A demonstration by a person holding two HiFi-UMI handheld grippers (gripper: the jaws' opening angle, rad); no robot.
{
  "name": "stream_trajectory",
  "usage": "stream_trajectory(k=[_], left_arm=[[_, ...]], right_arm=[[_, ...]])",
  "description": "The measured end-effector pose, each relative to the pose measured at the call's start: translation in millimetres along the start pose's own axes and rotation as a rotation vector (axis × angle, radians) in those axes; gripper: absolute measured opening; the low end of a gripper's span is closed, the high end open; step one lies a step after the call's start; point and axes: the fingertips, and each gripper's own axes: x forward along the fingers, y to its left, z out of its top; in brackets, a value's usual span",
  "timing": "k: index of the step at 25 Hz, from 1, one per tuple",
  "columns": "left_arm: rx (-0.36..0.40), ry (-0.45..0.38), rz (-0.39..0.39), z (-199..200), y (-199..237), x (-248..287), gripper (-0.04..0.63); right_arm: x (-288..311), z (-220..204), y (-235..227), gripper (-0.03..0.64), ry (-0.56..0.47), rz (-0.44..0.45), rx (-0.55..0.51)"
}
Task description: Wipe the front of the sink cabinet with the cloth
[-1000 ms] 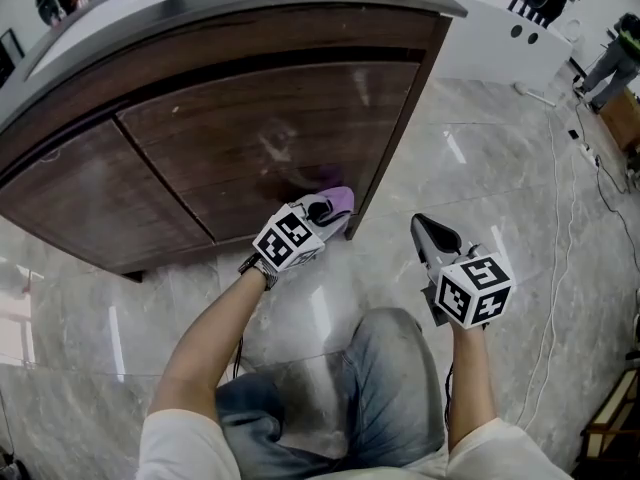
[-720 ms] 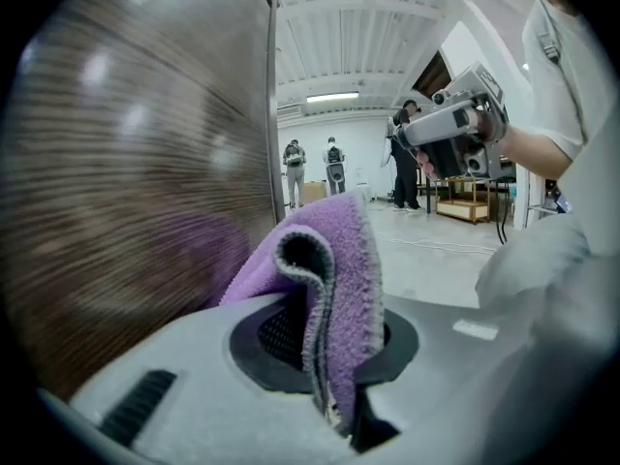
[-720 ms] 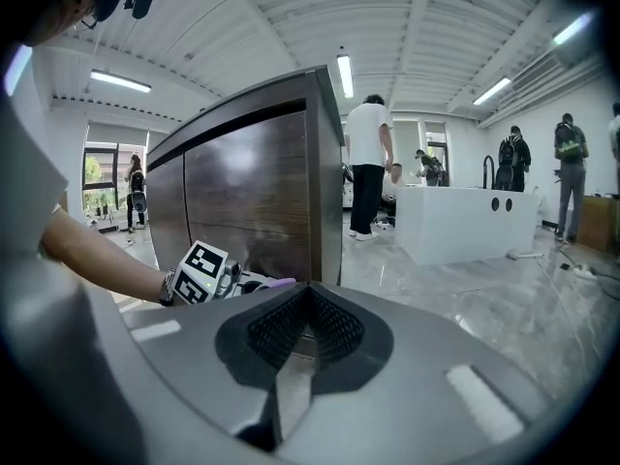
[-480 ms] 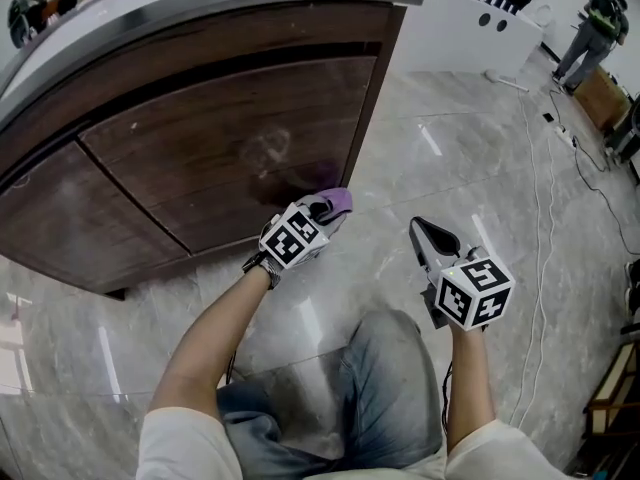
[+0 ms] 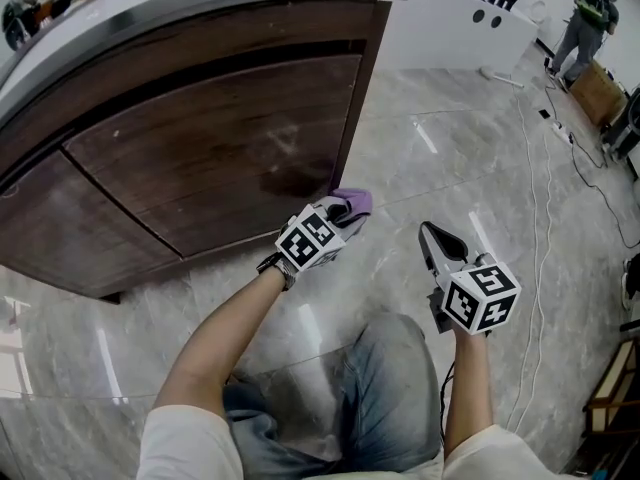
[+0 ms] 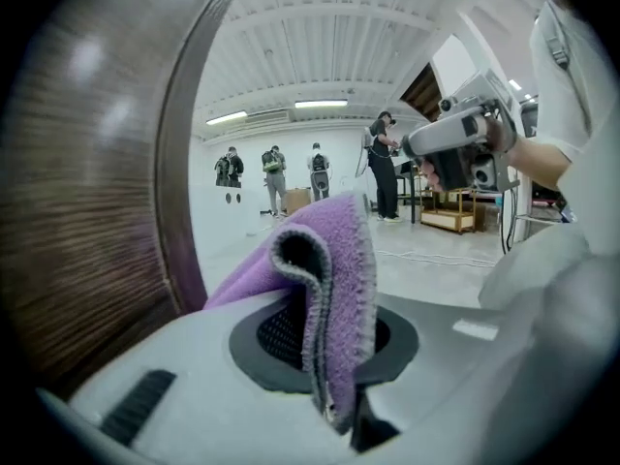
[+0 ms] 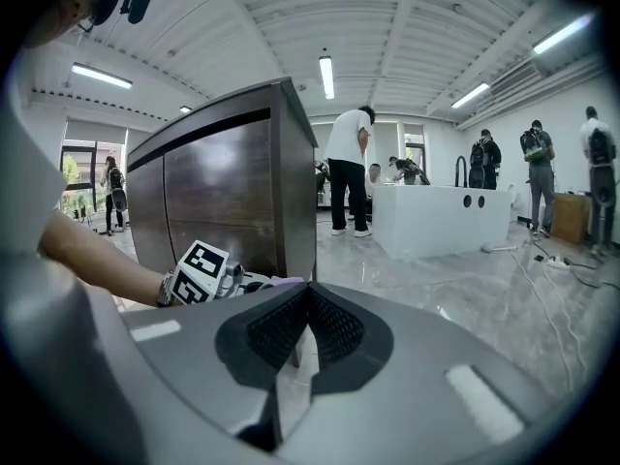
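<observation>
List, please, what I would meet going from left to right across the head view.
Wooden cabinet → left gripper, shut on the purple cloth → right gripper, shut and empty → standing person at far right.

The cloth — purple, fuzzy, with a grey stitched edge — is folded over and pinched between the jaws of the left gripper, low down, just beside the right-hand corner of the sink cabinet. The cabinet's front is glossy dark brown wood grain — two door panels, closed.
</observation>
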Motion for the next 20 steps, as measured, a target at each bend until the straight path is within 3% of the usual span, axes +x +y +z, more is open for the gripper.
stream_trajectory(k=[6, 12, 20], left_arm=[[0.075, -0.085, -0.044, 45.4, -29.7, -5.2, 0.048], [0.111, -0.091, -0.06, 71.8, -52.5, -37.1, 0.048], [0.116, -0.167, 0.022, 117.0, -55.1, -106.5, 0.048]], right_arm=[[-2.8, 2.7, -17.7, 0.006, -0.012, 0.003, 0.012], [-5.2, 24.9, -22.9, 0.006, -0.037, 0.035, -0.01], [2.4, 62.2, 0.2, 0.006, -0.068, 0.1, -0.093]])
